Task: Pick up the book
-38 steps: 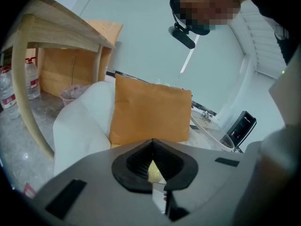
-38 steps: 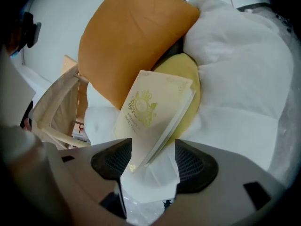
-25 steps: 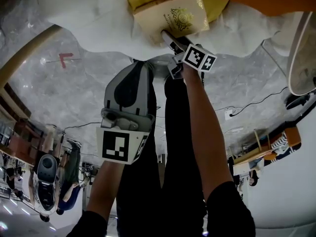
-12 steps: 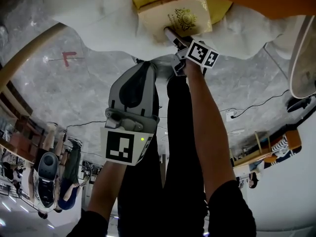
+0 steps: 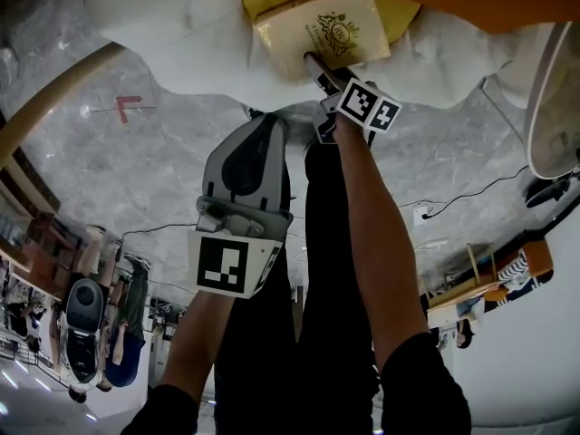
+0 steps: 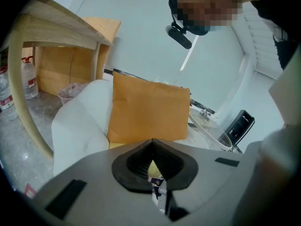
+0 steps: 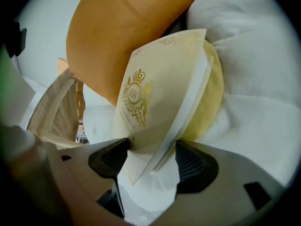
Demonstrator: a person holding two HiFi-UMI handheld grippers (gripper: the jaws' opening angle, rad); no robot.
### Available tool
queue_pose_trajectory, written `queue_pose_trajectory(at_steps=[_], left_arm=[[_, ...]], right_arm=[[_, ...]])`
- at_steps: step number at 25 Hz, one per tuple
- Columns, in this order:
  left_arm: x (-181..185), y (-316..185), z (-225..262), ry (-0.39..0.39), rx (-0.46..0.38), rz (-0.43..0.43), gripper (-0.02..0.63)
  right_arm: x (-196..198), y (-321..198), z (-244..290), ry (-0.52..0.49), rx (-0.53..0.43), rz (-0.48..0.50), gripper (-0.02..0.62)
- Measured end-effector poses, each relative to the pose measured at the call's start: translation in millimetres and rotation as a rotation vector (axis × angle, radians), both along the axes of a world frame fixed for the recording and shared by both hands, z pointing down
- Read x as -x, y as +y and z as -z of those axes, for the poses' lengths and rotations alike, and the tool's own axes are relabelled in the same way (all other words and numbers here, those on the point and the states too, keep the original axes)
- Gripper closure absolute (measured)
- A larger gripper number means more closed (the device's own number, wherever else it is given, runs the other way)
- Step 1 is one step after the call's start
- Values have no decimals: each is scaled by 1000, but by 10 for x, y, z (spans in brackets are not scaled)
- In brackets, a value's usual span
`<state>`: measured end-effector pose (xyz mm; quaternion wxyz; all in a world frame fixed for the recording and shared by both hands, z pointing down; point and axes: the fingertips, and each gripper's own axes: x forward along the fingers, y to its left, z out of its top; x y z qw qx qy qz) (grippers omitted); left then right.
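Cream, gold-stamped, the book lay on a yellow cushion in a white armchair, before an orange cushion. The right gripper had just been closing, its pads clamped on the book's near corner. The left gripper hung back, jaws together, empty.

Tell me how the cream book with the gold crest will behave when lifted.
Likely somewhat floppy: the book shows its cover splaying away from its pages, so it may fan open. The cover looks smooth, so possibly slippery. It rests against a soft yellow cushion, so a push would probably tip it rather than slide it.
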<state>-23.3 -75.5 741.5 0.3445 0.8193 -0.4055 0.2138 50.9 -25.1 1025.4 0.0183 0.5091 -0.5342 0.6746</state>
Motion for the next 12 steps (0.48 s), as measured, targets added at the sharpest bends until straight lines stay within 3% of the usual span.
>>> queue_pose_trajectory(at_steps=[7, 12], left_arm=[[-14, -51, 179, 12, -21, 10, 600], [-1, -118, 353, 22, -40, 26, 600]], right_arm=[[-192, 176, 294, 141, 3, -49, 304], [-361, 231, 518, 251, 9, -22, 319]])
